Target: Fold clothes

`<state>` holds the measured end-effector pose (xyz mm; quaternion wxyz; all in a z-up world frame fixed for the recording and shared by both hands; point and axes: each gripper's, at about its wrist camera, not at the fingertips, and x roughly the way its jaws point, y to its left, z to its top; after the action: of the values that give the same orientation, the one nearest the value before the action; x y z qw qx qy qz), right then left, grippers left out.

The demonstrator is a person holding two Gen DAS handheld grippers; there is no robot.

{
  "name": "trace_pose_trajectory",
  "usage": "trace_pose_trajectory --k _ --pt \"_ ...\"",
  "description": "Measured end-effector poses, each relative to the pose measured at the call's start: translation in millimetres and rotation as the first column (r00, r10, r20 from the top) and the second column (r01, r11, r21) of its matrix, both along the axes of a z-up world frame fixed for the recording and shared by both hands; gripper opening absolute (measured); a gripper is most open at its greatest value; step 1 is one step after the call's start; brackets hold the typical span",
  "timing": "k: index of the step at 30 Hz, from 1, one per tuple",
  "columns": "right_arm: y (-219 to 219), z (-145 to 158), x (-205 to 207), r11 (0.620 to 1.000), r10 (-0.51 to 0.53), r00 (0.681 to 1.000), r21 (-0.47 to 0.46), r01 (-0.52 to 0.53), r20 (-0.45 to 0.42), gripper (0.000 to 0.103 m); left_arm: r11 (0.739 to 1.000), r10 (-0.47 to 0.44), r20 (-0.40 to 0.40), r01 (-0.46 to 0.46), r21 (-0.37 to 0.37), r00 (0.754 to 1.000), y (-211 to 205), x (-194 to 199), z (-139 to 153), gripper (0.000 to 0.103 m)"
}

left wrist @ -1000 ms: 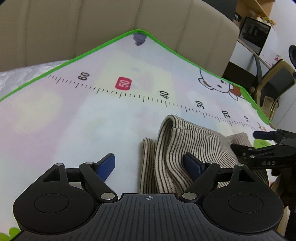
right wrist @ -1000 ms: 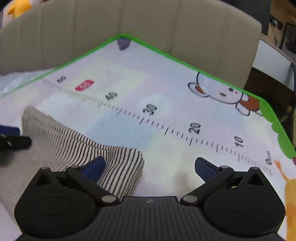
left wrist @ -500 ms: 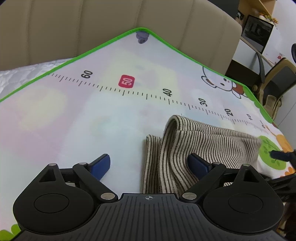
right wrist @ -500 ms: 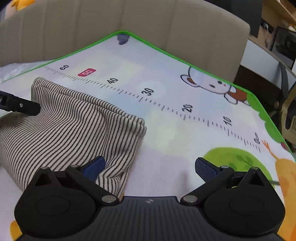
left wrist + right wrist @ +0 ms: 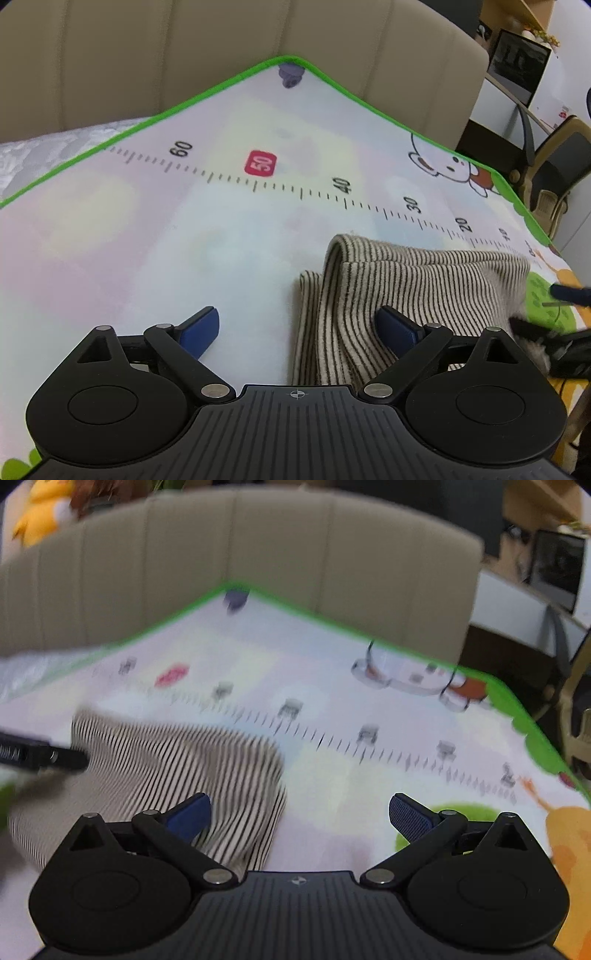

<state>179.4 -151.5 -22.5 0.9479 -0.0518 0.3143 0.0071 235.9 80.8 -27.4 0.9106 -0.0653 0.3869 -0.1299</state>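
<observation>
A folded beige garment with thin dark stripes point(image 5: 406, 280) lies on the play mat point(image 5: 184, 229), its left side doubled into a thick fold. My left gripper point(image 5: 299, 326) is open over that left edge: the right pad rests over the cloth and the left pad over bare mat. The right wrist view is blurred. In it the garment point(image 5: 166, 760) lies at lower left, and my right gripper point(image 5: 301, 810) is open, its left finger above the cloth's right edge. Nothing is pinched by either gripper. The right gripper's fingers point(image 5: 535, 328) show at the garment's right end.
The mat has a printed ruler, cartoon animals and a green border point(image 5: 221, 85). A beige padded backrest point(image 5: 184, 48) rises behind it. A grey quilted cover point(image 5: 37, 155) lies at left. A desk with a monitor point(image 5: 517, 70) and chair point(image 5: 561, 166) stand at right.
The left jaws have spread a little wider while the hand stayed put. The right gripper has drawn off to the right, away from the garment's middle, and its view has blurred.
</observation>
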Motion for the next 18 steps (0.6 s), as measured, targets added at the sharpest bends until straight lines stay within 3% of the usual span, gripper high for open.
trace_pose_trajectory --k 7,11,12,15,18 --pt "0.3 -21.8 44.4 0.997 -0.049 0.997 -0.061 0.045 -0.064 0.103 0.996 0.082 0.197 -0.072 -0.059 0.977 13.7 -20.5 40.0 0.07" --pt "12.3 -37.2 50.7 0.992 -0.025 0.999 -0.128 0.021 -0.031 0.103 0.989 -0.024 0.25 0.06 -0.138 0.968 4.3 -25.4 49.9 0.066" --pt "13.8 -37.9 51.2 0.99 -0.02 0.999 -0.138 0.015 -0.03 0.103 0.987 -0.062 0.254 0.097 -0.129 0.965 -2.7 -23.7 49.4 0.065" --pt "10.9 -32.4 52.7 0.992 -0.013 0.998 -0.127 0.005 -0.063 0.103 0.987 -0.159 0.243 0.16 0.013 0.957 -30.3 -11.1 39.3 0.06" --pt "4.6 -13.2 43.4 0.997 -0.018 0.996 -0.075 0.011 -0.09 0.103 0.984 -0.165 0.141 0.154 0.088 0.976 -42.1 10.1 17.7 0.058"
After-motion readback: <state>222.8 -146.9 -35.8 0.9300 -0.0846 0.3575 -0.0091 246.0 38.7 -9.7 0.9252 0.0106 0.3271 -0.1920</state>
